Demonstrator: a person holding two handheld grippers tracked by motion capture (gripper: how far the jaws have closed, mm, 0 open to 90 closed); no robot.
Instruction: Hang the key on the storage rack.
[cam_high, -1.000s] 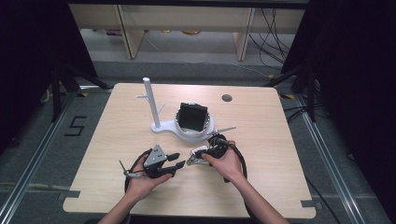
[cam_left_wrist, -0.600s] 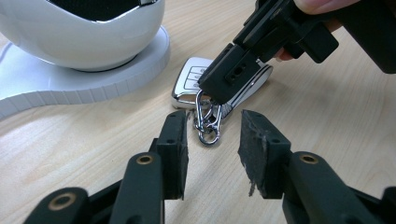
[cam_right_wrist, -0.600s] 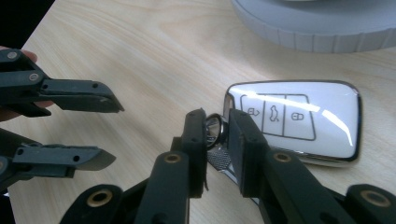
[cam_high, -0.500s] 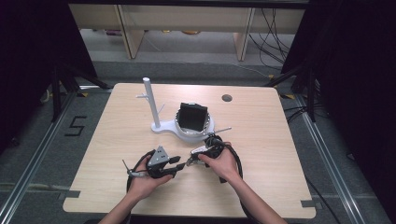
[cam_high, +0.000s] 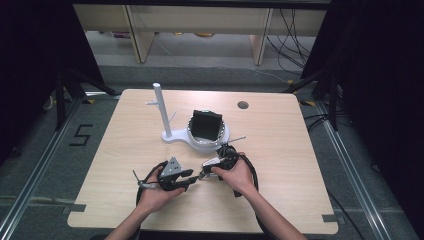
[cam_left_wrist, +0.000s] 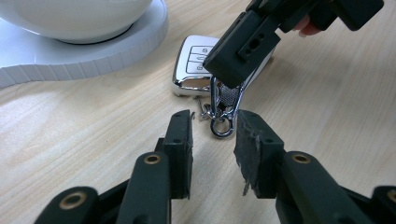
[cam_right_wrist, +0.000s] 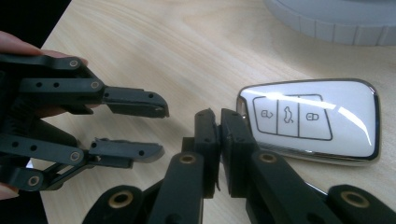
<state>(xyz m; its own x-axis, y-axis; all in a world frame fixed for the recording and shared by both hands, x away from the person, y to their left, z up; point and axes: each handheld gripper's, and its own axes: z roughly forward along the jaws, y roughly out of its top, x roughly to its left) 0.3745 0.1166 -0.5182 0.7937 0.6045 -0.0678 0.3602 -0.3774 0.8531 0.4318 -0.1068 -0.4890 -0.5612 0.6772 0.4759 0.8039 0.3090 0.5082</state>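
The high view looked forward and down on the whole table (cam_high: 125, 150) from above the person's side. Each gripper view sat close behind its own jaws, low over the wood. Both shared the key fob (cam_left_wrist: 198, 58) (cam_right_wrist: 308, 119) just ahead and the white base (cam_left_wrist: 93, 51) (cam_right_wrist: 336, 23) beyond it.

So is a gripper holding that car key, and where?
The right gripper pinches the clip on the key, not the key's body. The left gripper is open, holding nothing.
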